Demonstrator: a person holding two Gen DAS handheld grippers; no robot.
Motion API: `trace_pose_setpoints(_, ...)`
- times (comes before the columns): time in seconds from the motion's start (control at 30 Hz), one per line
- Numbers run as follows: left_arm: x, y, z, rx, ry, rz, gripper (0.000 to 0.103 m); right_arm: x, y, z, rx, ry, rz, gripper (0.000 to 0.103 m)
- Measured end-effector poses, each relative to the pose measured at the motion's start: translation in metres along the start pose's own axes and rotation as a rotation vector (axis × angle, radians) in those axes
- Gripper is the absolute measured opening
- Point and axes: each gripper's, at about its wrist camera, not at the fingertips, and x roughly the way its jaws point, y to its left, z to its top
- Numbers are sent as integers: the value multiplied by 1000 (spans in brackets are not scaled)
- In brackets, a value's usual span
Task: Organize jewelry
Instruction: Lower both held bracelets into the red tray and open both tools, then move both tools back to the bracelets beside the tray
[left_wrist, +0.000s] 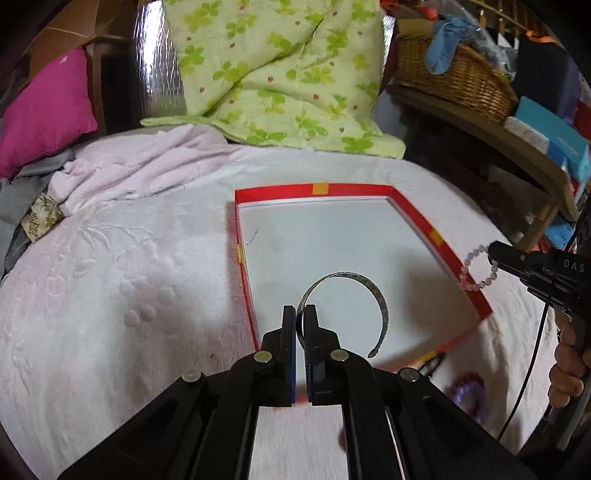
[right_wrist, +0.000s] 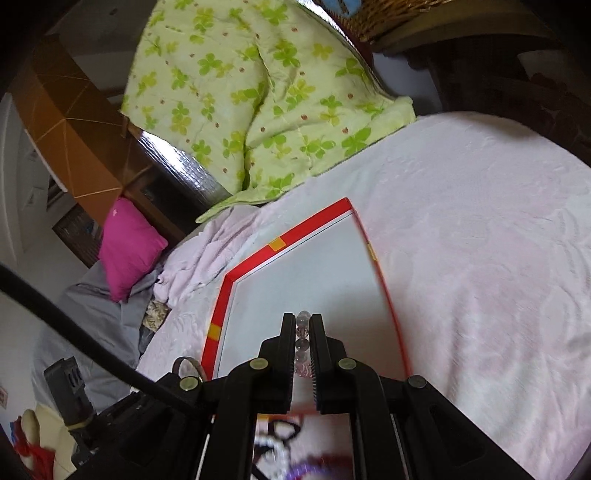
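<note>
A shallow red box with a white floor (left_wrist: 443, 243) lies on the pale pink bedspread; it also shows in the right wrist view (right_wrist: 218, 306). My left gripper (left_wrist: 301, 314) is shut on a silver open cuff bangle (left_wrist: 380, 299) and holds it over the box's near left part. My right gripper (left_wrist: 493, 253) is shut on a bracelet of clear pink beads (left_wrist: 466, 271) above the box's right wall. In the right wrist view the gripper (right_wrist: 303, 319) pinches the beads (right_wrist: 303, 339) between its fingers. A purple bead bracelet (left_wrist: 467, 387) lies on the bedspread near the box's front corner.
A green clover-print quilt (left_wrist: 273, 70) is heaped behind the box. A magenta pillow (left_wrist: 44, 110) and grey cloth lie at the left. A wicker basket (left_wrist: 454, 77) sits on a wooden shelf at the right. A black hair clip (left_wrist: 432, 363) lies by the box's front.
</note>
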Motion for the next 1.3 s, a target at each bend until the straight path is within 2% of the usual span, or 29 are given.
trace_pose_setpoints(0.23,36,-4,10,41,58,23,4,73,20,20,-30,55,-29,8)
trace_pose_setpoints(0.37,48,-6,17,66,69,29,5,101,23,20,-48,101,-52,8)
trace_pose_setpoints(0.47,54,-9,20,92,72,62,6,110,22,22,-59,100,-92,11)
trace_pose_setpoints(0.53,54,-10,20,112,69,73,6,110,18,24,-46,101,-119,22)
trace_pose_setpoints(0.6,50,-10,20,120,56,76,9,104,14,26,-32,81,-135,59)
trace_pose_setpoints(0.63,48,-9,20,114,48,78,15,98,12,27,-19,59,-141,65)
trace_pose_setpoints(0.73,38,-3,18,89,29,82,17,82,15,28,-27,14,-117,66)
trace_pose_setpoints(0.9,18,5,8,68,10,109,17,55,21,25,-45,2,-93,66)
trace_pose_setpoints(0.93,14,6,4,66,9,117,21,48,21,23,-51,5,-94,65)
trace_pose_setpoints(1.03,0,11,-7,55,5,141,41,33,20,17,-62,15,-94,60)
trace_pose_setpoints(1.07,-4,13,-10,47,4,140,44,27,19,14,-65,18,-93,58)
trace_pose_setpoints(1.2,-23,14,-20,40,-18,128,44,5,13,4,-67,21,-94,52)
trace_pose_setpoints(1.3,-34,14,-29,30,-23,113,44,-17,6,-9,-49,21,-86,52)
